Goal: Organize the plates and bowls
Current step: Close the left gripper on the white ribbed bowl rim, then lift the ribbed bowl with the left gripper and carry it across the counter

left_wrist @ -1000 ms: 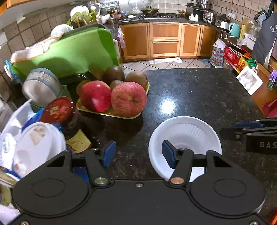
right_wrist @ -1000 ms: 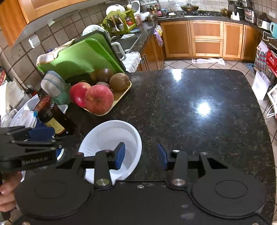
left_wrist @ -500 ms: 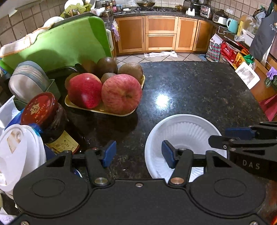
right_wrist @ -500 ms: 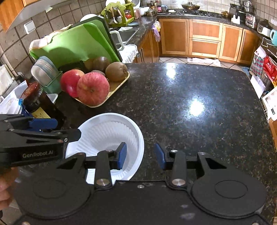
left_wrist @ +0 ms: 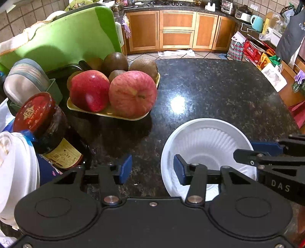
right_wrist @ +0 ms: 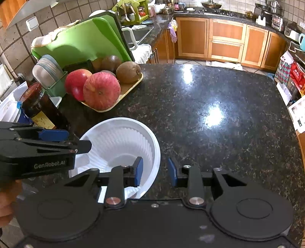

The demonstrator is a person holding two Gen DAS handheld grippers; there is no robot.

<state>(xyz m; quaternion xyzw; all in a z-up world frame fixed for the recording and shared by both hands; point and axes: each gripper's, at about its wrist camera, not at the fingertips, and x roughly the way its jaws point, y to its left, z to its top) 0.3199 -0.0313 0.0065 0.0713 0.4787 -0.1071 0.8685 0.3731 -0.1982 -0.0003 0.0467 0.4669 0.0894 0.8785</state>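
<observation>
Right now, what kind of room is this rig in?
A home kitchen, most likely: wooden cabinets under a counter with a stove, cutting boards leaning by a sink, and fruit on the granite counter.

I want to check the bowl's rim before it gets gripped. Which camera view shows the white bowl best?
The left wrist view: the white bowl shows most of its far rim and ribbed inside, with only its near edge behind the left gripper. In the right wrist view the white bowl is cut on both sides by grippers.

Bowl (left_wrist: 205,145) right of fruit tray (left_wrist: 106,112)
</observation>
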